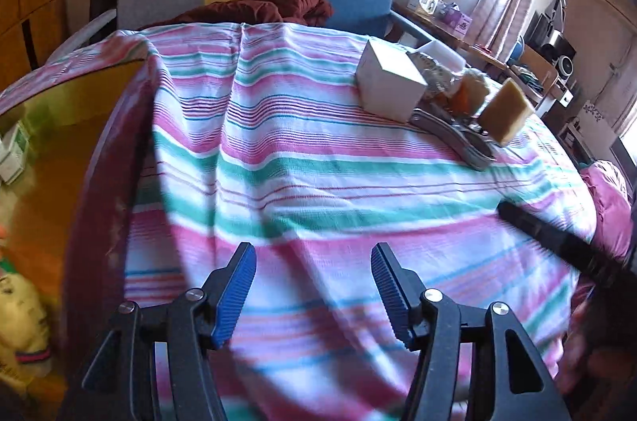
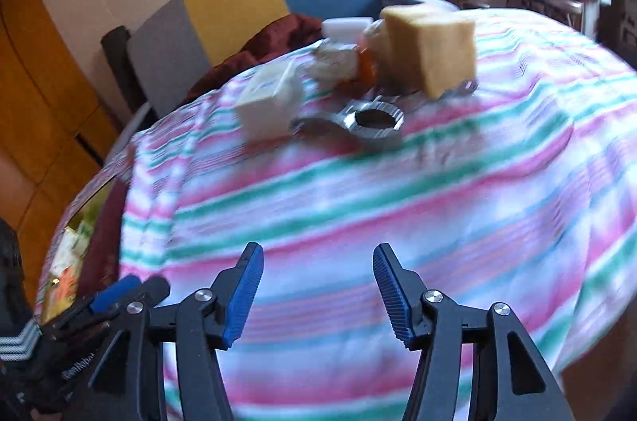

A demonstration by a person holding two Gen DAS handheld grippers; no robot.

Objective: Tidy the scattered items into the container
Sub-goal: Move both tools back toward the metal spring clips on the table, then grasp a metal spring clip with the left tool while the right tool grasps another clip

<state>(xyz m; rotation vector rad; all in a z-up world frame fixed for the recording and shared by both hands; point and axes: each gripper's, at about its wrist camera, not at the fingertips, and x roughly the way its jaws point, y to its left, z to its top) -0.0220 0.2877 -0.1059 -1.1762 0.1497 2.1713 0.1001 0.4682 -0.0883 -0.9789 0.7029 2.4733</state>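
Both the left gripper [image 1: 313, 285] and the right gripper [image 2: 317, 287] are seen partly open and empty above the striped cloth [image 1: 298, 150]. The sponge [image 2: 432, 49], white box [image 2: 268, 106] and metal tool [image 2: 372, 128] are found well ahead of them, while the container [image 1: 51, 158] is seen at the left.

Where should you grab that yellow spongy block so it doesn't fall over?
Grip the yellow sponge block across its two flat, upright sides, about halfway up. It stands tall on the striped cloth with the metal piece in front and the orange packet to its left, so coming from above or its open right side looks safest. The right tool is open and empty.
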